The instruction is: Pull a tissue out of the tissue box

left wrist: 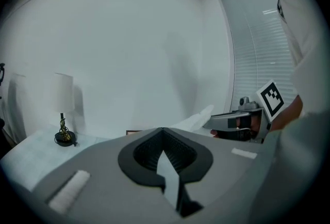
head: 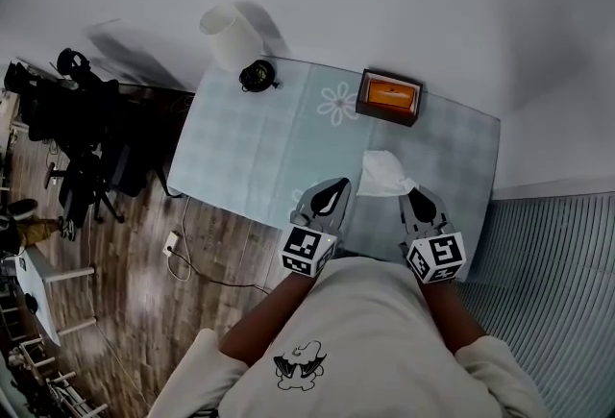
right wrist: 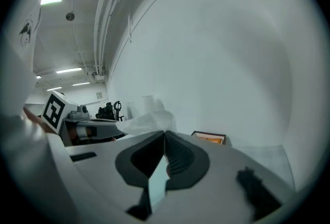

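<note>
The tissue box (head: 389,96), dark wood with an orange top, sits at the far side of the table, well away from both grippers; it also shows in the right gripper view (right wrist: 209,138). A white tissue (head: 383,173) hangs free of the box over the table's near part. My right gripper (head: 408,192) is shut on the tissue's edge, and the tissue (right wrist: 147,120) billows left from its closed tips (right wrist: 165,133). My left gripper (head: 338,184) is beside it on the left, shut with nothing in it (left wrist: 163,130). From that side the tissue (left wrist: 198,117) shows past it.
A pale blue checked cloth covers the table (head: 250,137). A white-shaded lamp (head: 233,35) and its dark base (head: 258,75) stand at the far left corner. Chairs and gear (head: 82,147) are on the wooden floor to the left. A wall runs behind the table.
</note>
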